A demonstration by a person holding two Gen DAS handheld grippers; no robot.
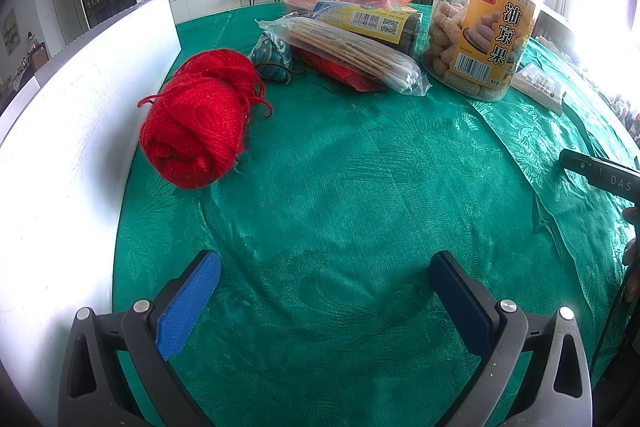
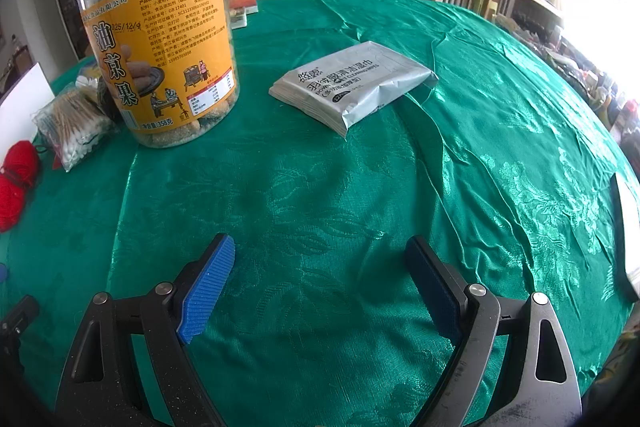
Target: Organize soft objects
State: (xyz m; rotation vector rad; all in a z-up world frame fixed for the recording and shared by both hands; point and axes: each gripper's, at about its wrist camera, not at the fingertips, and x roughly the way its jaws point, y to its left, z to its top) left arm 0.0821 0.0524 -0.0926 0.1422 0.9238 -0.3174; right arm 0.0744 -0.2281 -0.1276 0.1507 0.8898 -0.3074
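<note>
Both grippers — left gripper [image 1: 324, 297], right gripper [image 2: 320, 285] — hang spread, empty; your red yarn ball [image 1: 196, 123] looks light, squashy — pinch its fat middle.

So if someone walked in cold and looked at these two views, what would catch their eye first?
Probably the red yarn ball, vivid against the green tablecloth beside a white board at the left. Next, the tall clear snack jar with its orange label, standing near a silver wet wipes pack lying flat. Both grippers, left and right, hover with jaws open and empty.
</note>
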